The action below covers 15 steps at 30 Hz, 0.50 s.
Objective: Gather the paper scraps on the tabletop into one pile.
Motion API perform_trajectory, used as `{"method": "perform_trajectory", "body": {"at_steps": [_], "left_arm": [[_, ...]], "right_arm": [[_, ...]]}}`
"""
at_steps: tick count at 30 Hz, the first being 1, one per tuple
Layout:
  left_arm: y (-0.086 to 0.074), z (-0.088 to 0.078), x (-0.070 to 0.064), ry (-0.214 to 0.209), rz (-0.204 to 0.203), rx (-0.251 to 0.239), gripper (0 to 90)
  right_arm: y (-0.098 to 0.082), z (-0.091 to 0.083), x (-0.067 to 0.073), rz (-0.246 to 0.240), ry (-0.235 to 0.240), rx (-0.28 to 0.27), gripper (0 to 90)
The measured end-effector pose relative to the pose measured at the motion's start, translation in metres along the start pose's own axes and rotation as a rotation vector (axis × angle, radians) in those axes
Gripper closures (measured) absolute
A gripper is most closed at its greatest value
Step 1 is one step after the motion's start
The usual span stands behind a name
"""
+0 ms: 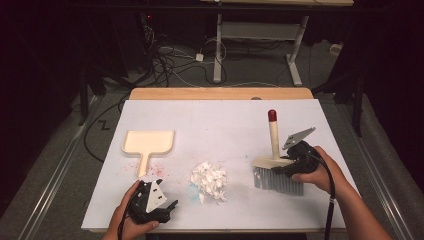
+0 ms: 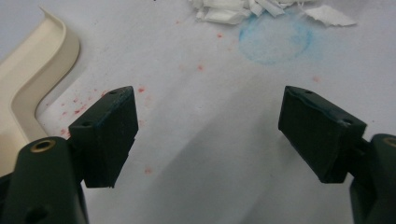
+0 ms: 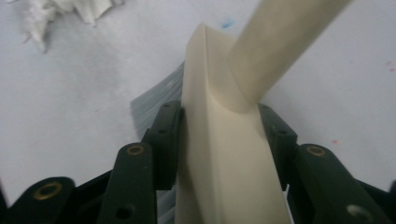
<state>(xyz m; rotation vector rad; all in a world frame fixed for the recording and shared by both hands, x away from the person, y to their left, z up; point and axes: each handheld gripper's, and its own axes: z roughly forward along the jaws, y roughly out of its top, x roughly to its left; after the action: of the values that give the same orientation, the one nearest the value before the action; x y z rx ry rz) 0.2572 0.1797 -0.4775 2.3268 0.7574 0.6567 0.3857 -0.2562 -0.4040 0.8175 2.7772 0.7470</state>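
A cream brush [image 1: 273,140] with a red-tipped handle stands upright at the table's right, its grey bristles [image 1: 278,180] on the white surface. My right gripper [image 1: 281,167] is shut on the brush's cream head [image 3: 219,154], one black pad against each side. A heap of white paper scraps [image 1: 210,181] lies mid-table, left of the brush. A cream dustpan [image 1: 149,142] lies flat at the left, handle toward me. My left gripper [image 1: 170,207] rests near the front edge, below the dustpan. It stands open [image 2: 210,135] with nothing between its pads, with the dustpan handle [image 2: 28,79] beside it.
Red specks [image 1: 157,170] dot the white sheet near the dustpan handle, and a faint blue ring [image 2: 273,39] is drawn just before the scraps [image 2: 243,9]. The sheet's front edge [image 1: 200,230] runs close under my left hand. Cables and desk legs stand on the floor beyond.
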Motion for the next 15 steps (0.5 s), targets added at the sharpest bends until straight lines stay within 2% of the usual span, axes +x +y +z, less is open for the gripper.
{"method": "perform_trajectory", "body": {"at_steps": [2,3,6,10,15], "left_arm": [[0.0,0.0,0.0,0.0,0.002,0.005,19.0],[0.0,0.0,-0.001,-0.001,0.004,0.006,19.0],[0.0,0.001,-0.001,-0.002,0.005,0.005,18.9],[0.0,0.002,-0.001,-0.006,0.011,0.008,18.9],[0.001,0.002,-0.002,-0.008,0.013,0.007,18.9]], "right_arm": [[0.003,0.001,-0.002,-0.001,-0.048,-0.005,51.7],[0.004,0.001,-0.004,0.012,-0.054,-0.005,51.1],[0.005,0.002,-0.009,0.001,-0.041,-0.019,50.3],[0.007,0.001,-0.012,0.0,-0.094,-0.051,42.7],[0.01,0.003,-0.016,-0.033,-0.107,-0.079,38.0]]}}
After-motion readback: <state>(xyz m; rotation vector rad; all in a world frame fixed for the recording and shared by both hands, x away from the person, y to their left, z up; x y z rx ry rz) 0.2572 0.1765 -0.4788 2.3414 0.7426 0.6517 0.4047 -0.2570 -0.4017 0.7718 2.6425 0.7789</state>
